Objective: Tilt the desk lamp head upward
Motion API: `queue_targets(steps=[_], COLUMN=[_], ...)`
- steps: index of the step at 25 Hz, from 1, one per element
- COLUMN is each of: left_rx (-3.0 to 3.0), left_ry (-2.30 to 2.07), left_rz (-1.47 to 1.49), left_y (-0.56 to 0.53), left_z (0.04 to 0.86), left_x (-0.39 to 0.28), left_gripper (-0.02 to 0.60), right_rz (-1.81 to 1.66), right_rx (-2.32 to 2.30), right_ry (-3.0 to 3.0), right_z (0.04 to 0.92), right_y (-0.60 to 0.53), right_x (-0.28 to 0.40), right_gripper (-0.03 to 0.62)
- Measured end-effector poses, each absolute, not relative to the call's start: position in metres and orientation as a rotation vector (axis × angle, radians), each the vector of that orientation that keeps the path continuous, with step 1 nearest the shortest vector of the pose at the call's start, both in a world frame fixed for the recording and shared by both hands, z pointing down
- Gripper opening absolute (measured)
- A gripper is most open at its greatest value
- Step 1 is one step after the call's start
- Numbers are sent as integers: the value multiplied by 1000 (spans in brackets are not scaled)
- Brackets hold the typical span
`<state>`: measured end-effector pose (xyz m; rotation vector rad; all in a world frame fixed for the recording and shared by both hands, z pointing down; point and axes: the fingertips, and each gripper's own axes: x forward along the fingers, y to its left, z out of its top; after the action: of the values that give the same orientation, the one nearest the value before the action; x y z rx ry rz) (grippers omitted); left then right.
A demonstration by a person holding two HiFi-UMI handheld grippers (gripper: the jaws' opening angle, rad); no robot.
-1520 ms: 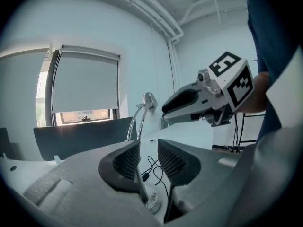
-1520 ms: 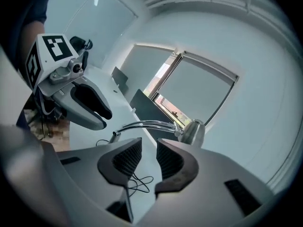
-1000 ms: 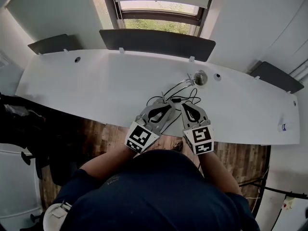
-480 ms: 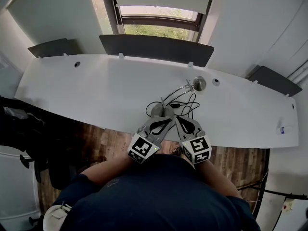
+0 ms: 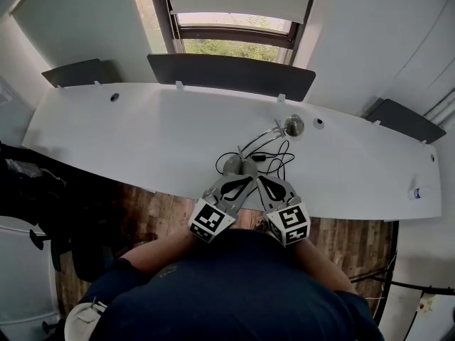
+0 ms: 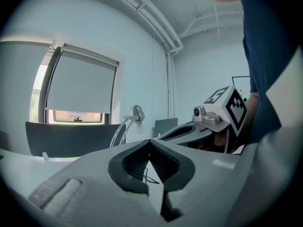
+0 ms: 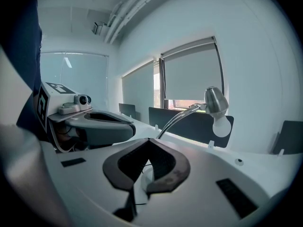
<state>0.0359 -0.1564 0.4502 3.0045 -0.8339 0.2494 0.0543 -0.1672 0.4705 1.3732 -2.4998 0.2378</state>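
Note:
A chrome desk lamp stands on the white desk (image 5: 128, 130). Its head (image 5: 293, 125) is to the right at the end of curved twin arms (image 5: 259, 139), and its round base (image 5: 231, 164) sits near the front edge beside a black cable (image 5: 279, 155). The head also shows in the left gripper view (image 6: 137, 112) and, with a white bulb (image 7: 221, 125), in the right gripper view (image 7: 215, 100). My left gripper (image 5: 247, 169) and right gripper (image 5: 257, 177) hover side by side at the desk's near edge by the base. Both are shut and hold nothing, well short of the head.
Dark partition panels (image 5: 231, 69) line the desk's far edge, under a window (image 5: 234, 34) with its blind partly down. Cable holes (image 5: 114, 96) pierce the desktop. A small object (image 5: 418, 189) lies at the right end. Wooden floor (image 5: 149, 204) shows below.
Both grippers drew back toward the desk's near edge and came closer together. The lamp looks unchanged.

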Motion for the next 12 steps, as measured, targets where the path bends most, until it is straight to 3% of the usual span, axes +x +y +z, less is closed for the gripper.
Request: queue_targets(steps=[12], left_rx=[2997], left_ry=[-827], left_rz=[267], left_y=[-157], left_z=[451], left_x=[35], left_gripper=[8], right_rz=[247], right_rx=[1366], right_ry=[-2512], right_z=[469], right_y=[-168], right_x=[51], right_gripper=[9])
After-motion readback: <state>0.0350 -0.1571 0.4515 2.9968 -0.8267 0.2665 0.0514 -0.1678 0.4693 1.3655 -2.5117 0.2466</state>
